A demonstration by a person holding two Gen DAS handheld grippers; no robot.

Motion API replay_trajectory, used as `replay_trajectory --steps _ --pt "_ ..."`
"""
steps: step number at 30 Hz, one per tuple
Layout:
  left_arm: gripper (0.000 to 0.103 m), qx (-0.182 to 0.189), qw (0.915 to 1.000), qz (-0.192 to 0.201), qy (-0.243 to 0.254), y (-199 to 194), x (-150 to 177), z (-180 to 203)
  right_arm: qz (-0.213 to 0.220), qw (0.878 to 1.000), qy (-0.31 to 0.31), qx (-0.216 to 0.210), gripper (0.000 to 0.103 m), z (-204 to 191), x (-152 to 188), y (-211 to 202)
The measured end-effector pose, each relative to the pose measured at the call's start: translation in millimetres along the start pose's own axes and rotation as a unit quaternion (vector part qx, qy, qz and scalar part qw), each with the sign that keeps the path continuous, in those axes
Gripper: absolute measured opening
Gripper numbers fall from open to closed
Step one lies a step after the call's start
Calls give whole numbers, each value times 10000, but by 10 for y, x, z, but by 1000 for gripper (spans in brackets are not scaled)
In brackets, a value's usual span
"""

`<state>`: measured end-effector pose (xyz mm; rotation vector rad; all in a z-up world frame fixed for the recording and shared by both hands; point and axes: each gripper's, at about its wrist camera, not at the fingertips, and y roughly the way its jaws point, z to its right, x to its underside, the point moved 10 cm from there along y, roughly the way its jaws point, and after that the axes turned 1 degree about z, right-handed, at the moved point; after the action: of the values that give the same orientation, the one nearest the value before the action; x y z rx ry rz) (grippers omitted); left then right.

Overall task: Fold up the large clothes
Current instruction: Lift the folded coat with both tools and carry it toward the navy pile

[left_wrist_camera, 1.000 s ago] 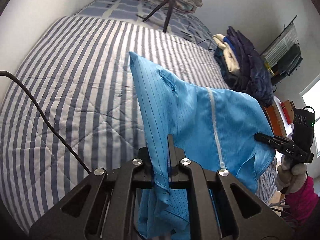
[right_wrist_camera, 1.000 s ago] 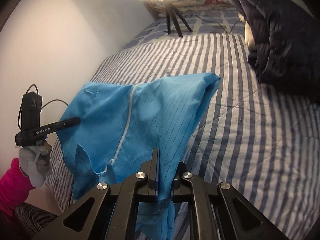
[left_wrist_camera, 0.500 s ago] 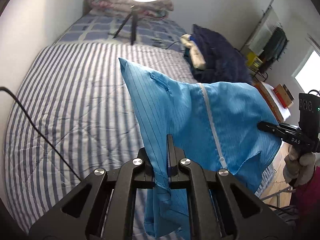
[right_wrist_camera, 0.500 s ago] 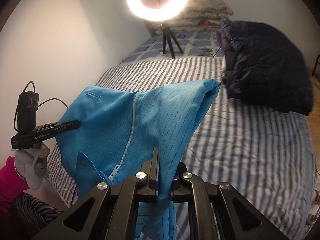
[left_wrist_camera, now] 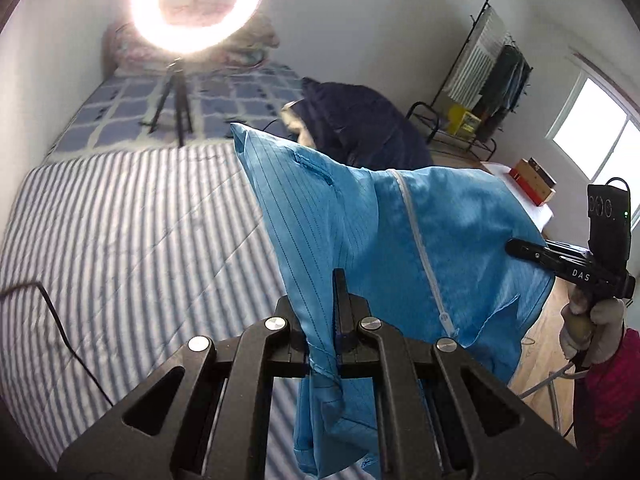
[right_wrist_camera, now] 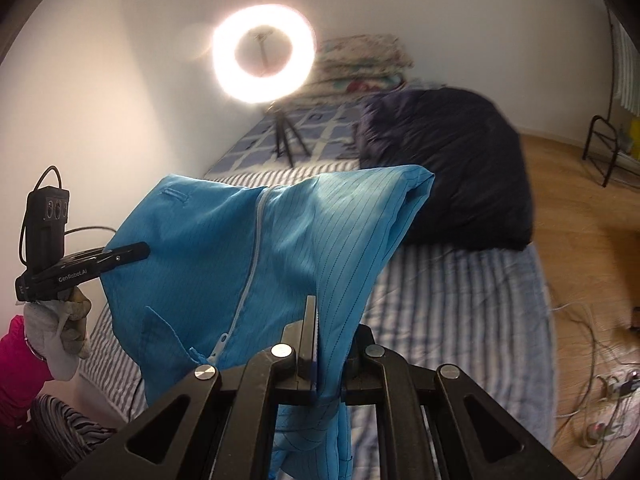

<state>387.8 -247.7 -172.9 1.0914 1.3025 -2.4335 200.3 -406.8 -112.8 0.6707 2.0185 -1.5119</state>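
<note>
left tool [left_wrist_camera: 323, 312] clamped on blue garment [left_wrist_camera: 392, 248] | right tool [right_wrist_camera: 325, 330] clamped likewise | cloth stretched between

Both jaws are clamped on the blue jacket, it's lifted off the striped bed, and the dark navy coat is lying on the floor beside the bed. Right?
Not quite. The dark navy coat lies on the striped bed, not on the floor; the right wrist view shows it plainly. The rest holds: the left gripper and right gripper are each shut on the blue jacket, lifted off the bed.
</note>
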Motion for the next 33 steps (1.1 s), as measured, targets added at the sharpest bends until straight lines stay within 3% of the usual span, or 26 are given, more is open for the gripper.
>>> replay_trajectory --steps 6,14,28,33 --pt "5 252 9996 95 69 523 -469 130 140 9993 -23 357 4 478 -400 80" --pt "5 720 9970 286 16 1238 -1211 62 330 9969 77 712 4 1146 -1139 492" --pt "4 658 9938 795 416 2071 -2529 220 722 9907 40 1152 4 2154 -2459 975" --pt "4 612 9939 827 389 2421 -2787 246 841 9883 -18 1273 4 2500 -2909 1201"
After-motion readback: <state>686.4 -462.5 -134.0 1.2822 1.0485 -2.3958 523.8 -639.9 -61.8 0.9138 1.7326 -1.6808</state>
